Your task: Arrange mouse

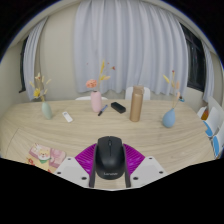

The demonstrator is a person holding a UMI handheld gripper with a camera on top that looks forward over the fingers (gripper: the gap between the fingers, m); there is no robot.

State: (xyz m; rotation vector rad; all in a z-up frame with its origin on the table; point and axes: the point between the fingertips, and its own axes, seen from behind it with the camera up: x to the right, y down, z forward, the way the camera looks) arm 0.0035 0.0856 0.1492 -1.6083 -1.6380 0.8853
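Slippage is the worry: the gripper (109, 168) looks pinched on the rounded black computer mouse (109, 157), near end of the pale wooden table (120, 130), and that slick curved shell could pop out or twist if the squeeze eases off mid-carry.

- Mouse (109, 157): black, rounded, with a scroll wheel on top.
- Sits upright, pointing away, between the pink pads (88, 157).
- Table (120, 128) lies beyond it.
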